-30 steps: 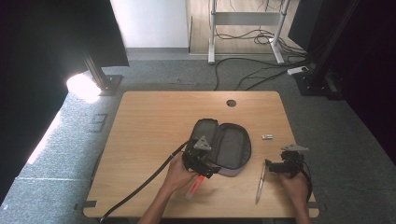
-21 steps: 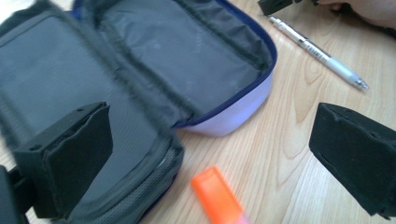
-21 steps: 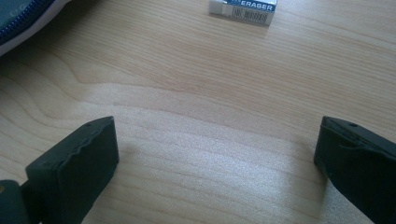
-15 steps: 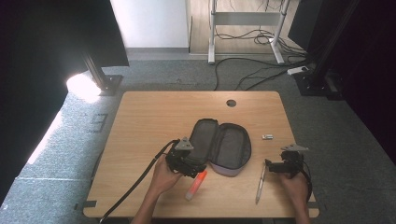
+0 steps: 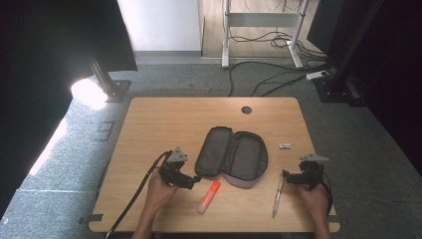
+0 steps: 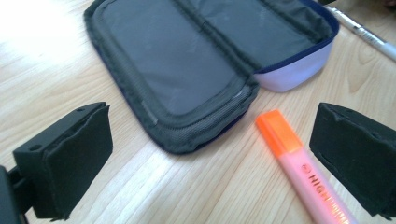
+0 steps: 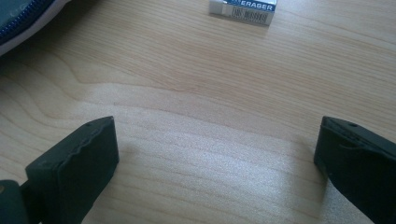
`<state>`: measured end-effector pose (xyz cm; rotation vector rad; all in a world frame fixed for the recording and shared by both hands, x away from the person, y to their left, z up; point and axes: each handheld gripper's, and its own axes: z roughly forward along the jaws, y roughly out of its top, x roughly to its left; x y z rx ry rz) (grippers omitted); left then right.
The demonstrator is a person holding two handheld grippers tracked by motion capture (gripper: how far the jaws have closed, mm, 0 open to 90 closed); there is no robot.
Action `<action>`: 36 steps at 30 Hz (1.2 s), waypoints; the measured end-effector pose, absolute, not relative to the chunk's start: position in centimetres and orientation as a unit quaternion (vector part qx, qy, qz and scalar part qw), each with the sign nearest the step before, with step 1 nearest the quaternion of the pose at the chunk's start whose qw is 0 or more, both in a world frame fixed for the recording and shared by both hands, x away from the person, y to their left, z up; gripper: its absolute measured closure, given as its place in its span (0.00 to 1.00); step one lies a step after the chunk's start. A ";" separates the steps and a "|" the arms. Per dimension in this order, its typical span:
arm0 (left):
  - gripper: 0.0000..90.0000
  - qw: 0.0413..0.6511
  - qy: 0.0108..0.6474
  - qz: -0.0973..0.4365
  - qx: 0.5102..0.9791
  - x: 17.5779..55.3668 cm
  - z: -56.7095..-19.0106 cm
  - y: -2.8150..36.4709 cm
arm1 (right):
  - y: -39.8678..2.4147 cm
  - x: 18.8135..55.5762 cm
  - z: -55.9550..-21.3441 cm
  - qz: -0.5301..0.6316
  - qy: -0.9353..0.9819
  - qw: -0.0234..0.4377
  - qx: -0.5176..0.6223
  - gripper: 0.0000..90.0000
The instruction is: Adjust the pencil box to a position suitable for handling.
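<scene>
Wooden table (image 5: 164, 119) is holding an open pencil case (image 5: 231, 157). Left gripper (image 5: 191, 181), jaws wide and empty, is probably aiming at the highlighter (image 5: 209, 195) at 4 o'clock; straddle its middle. Right gripper (image 5: 287, 178) is gaping too.

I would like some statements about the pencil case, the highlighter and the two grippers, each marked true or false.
1. The pencil case lies open on the table. True.
2. The left gripper is shut on the highlighter. False: its fingers are spread apart, and the highlighter lies free on the table.
3. The highlighter has an orange cap. True.
4. The pen lies inside the pencil case. False: it lies on the table near the right gripper.
5. The right gripper is open, with nothing between its fingers. True.
6. The eraser touches the highlighter. False: it lies apart from it, on the other side of the pencil case.
</scene>
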<state>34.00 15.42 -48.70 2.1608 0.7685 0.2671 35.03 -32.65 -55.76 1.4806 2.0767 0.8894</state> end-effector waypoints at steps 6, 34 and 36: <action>0.00 0.397 0.319 0.113 0.853 33.8 -49.7 16.7 | -32.6 35.0 -55.8 0.321 0.750 0.218 0.535 0.00; 0.00 0.326 0.370 0.135 0.859 34.1 -54.9 18.6 | -32.6 35.0 -55.8 0.321 0.749 0.219 0.537 0.00; 0.00 0.325 0.371 0.136 0.859 34.1 -54.9 18.6 | -32.6 35.0 -55.8 0.320 0.749 0.219 0.537 0.00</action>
